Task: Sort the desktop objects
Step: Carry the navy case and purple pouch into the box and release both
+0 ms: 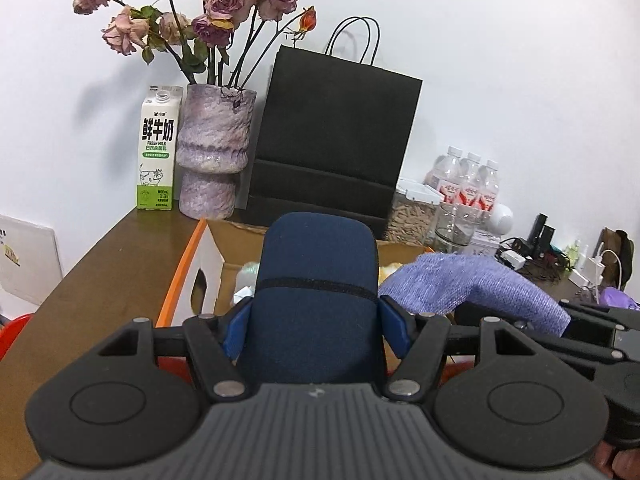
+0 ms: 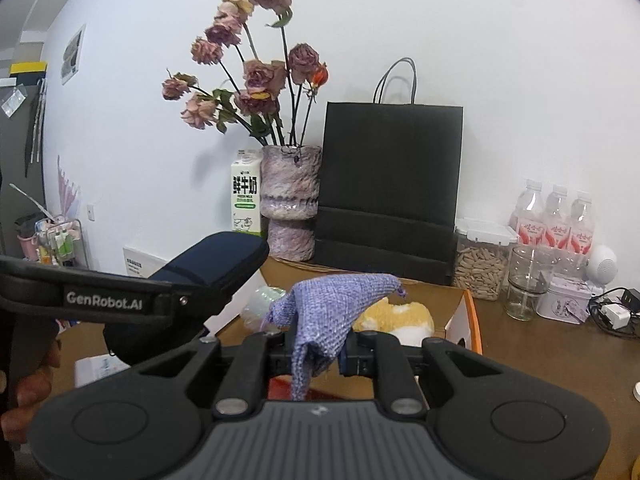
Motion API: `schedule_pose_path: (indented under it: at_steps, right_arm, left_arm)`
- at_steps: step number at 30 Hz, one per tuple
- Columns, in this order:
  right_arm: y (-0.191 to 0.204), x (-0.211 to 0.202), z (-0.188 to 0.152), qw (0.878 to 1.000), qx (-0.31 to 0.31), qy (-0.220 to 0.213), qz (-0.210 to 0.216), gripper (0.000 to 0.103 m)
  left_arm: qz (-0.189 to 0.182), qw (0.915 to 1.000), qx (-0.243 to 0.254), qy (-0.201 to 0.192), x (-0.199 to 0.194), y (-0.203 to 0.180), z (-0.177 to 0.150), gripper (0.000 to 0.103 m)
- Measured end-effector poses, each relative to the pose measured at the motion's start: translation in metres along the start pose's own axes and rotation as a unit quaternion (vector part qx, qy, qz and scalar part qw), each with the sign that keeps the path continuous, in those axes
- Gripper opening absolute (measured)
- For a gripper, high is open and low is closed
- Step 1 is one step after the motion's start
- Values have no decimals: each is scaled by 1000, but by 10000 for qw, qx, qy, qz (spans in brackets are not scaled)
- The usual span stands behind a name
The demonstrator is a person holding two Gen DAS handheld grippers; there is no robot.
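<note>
Left wrist view: the left gripper (image 1: 316,320) is clamped on a dark blue fabric-covered oblong case (image 1: 318,280), whose body hides much of the open cardboard box with an orange edge (image 1: 188,264) behind it. What lies in the box is mostly covered. At right, a lilac knitted cloth (image 1: 476,284) hangs from the right gripper (image 1: 576,320), which is cut off by the frame edge. The brown wooden desk (image 1: 100,280) is bare at left up to its edge. Against the wall stand a white-and-green milk carton (image 1: 157,152), a mottled purple ceramic vase of dried roses (image 1: 212,152) and a black paper bag (image 1: 332,136).

Right wrist view: the right gripper (image 2: 318,354) is clenched on the cloth (image 2: 328,312), which drapes over the box (image 2: 464,316) and part of a yellow-and-white plush item (image 2: 400,314). The case (image 2: 208,264) juts in from the left, held above the box's near-left corner. A clear jar of pellets (image 2: 480,268), an empty glass (image 2: 526,280) and three water bottles (image 2: 556,216) crowd the right side.
</note>
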State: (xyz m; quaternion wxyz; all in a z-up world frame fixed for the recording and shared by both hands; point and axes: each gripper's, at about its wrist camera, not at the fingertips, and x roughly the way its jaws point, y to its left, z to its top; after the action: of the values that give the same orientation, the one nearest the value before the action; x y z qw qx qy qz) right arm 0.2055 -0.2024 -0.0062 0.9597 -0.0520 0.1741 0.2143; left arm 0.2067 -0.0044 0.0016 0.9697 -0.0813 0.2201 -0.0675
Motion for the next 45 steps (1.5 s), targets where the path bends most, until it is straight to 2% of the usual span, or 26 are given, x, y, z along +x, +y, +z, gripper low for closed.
schedule_pose_path:
  at_steps: [14,25,27,28,29,30,31,32,35,45]
  right_arm:
    - [-15,74,-1,9979,277,581,19,14]
    - [-17,112,-9,9949,232,976,117,14]
    - [-16,114,-12,9941,199,1056,116,20]
    - [-16,114,-14,9940,190,1073,81,30]
    - [-16,114,-15,9937,183,1107,42,51]
    - [-16,113,-15,9935,182,1122,1,63]
    - [-16,111,-16,9937,179,1106,-71,87]
    - [-16,109,-16,9939,159,1083,-132,99]
    - [-13,104,-13,9941,63,1055,-248,103]
    - [-15,103,-10,9927,83,1143,-379,103]
  left_arm:
    - [330,9978,20,571,68,14,8,67]
    - [477,9950,108,867,100,19,2,68]
    - [481,9949,138,871,102,19,1,69]
    - [516,9948,153,869,103,19,1,75]
    - [583,9947,202,819,101,18,0,82]
    - [650,9947,249,756,100,17,0,98]
    - [713,9950,301,635,97,16,0,103]
    - [784,9950,346,513,93,15,-1,103]
    - [850,9946,350,493,90,14,-1,103]
    - [813,9950,328,478,88,12,-1,103]
